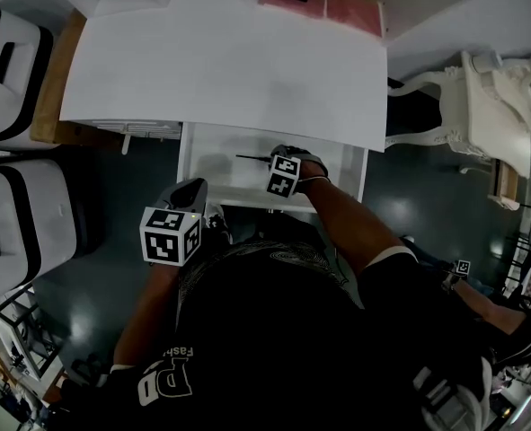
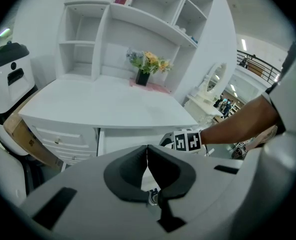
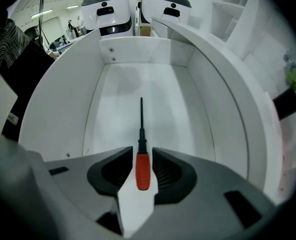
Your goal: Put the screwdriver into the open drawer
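Well, the screwdriver (image 3: pixel 140 149) looks a light, stiff little tool, with a thin dark shaft and a short red ribbed handle. The handle is the place to take it: the ribs should give the pads some bite, while the bare shaft would likely slip or roll.

It appears to lie flat on the floor of the drawer (image 3: pixel 62 109). In the right gripper view its shaft points toward the top and its handle is at lower middle. The right hand-held gripper (image 3: pixel 142 153) hangs steeply over it, jaws spread to either side of the handle. A sliver of gap shows on both sides, so nothing is pinched.

In the head view the shaft runs left from that gripper, just below the tabletop (image 1: pixel 229 61) edge. The left hand-held gripper (image 2: pixel 147 154) sits left of centre there, short of the drawer, with its jaws pressed together and empty.
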The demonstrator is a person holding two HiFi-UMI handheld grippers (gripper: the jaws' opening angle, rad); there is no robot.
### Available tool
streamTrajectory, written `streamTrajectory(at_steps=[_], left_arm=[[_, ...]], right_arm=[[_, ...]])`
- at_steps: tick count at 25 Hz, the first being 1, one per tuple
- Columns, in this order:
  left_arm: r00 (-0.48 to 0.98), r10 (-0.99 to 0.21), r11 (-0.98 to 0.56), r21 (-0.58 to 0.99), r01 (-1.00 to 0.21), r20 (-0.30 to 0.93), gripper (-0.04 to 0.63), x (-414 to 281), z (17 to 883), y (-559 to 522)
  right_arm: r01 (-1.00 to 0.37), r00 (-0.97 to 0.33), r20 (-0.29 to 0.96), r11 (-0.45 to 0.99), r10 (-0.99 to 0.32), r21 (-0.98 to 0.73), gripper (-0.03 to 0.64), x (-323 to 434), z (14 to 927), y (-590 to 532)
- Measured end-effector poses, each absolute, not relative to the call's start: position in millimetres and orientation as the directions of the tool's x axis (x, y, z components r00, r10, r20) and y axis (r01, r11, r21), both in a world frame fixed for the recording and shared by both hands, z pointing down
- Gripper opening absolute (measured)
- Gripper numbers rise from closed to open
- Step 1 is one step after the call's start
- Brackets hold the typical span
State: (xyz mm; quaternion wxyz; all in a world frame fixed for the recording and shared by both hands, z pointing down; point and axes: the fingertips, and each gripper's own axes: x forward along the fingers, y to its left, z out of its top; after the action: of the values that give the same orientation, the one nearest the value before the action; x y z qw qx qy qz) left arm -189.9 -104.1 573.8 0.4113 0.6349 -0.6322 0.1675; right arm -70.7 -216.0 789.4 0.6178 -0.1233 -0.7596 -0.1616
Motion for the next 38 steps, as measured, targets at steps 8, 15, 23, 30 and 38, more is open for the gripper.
streamTrajectory(at_steps=[8,15,23,30,38], left_arm=[[0.192,-0.684,0.066,0.322,-0.945,0.704,0.015,-185.7,568.0,-107.2],[0.257,-0.684,-0.033,0.323,-0.946,0.683,0.015,-176.6,560.8,-110.3],[0.338,-0.676,-0.167,0.311,-0.936,0.654,0.015,-165.0,545.0,-113.0],[0.401,-0.681,-0.257,0.312,-0.915,0.614,0.015,-158.7,525.0,-105.3],[0.462,-0.687,-0.346,0.307,-0.886,0.560,0.015,-142.5,497.8,-95.0]], right_arm=[[0.298,-0.252,0.966,0.945,-0.054,0.131,0.129,-71.8,764.5,-212.2],[0.110,-0.344,0.935,0.985,-0.090,0.136,0.129,-73.6,722.5,-206.4],[-0.124,-0.431,0.886,0.984,-0.168,0.127,0.127,-65.3,674.8,-200.0],[-0.417,-0.576,0.784,0.908,-0.229,-0.042,0.110,-62.6,612.5,-184.6],[-0.537,-0.736,0.580,0.823,-0.349,-0.186,0.011,-58.1,536.5,-153.8]])
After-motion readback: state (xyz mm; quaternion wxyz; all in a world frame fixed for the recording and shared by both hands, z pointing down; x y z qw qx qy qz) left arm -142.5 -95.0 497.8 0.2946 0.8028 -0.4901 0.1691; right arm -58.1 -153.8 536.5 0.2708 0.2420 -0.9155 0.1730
